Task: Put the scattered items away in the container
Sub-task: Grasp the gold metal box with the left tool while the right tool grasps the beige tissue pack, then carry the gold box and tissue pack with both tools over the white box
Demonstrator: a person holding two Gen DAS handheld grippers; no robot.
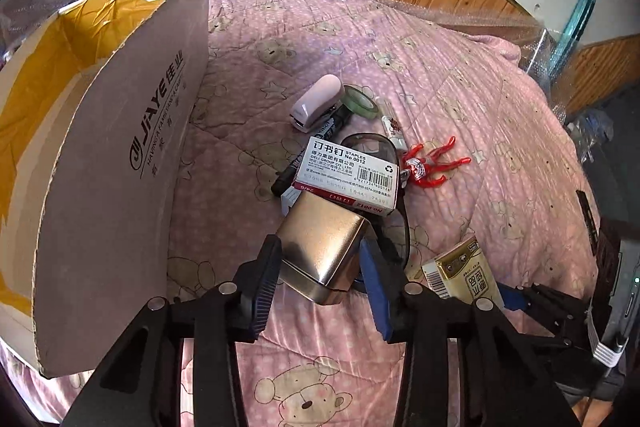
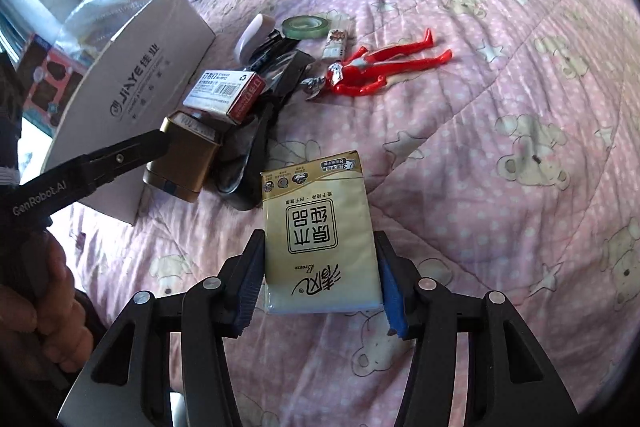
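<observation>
Both tongs (image 1: 320, 271) (image 2: 320, 279) around items.

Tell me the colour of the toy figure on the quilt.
The toy figure is red with silver parts; the right wrist view shows it best.

Pink bear-print quilt (image 2: 500, 67), red figure (image 2: 380, 67)

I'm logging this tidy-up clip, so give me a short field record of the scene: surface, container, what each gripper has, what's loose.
surface: pink bear-print quilt
container: open cardboard box, at left
left gripper: around gold tin
right gripper: around tissue pack
loose: staples box, stapler, tape roll, red figure, glasses
</observation>
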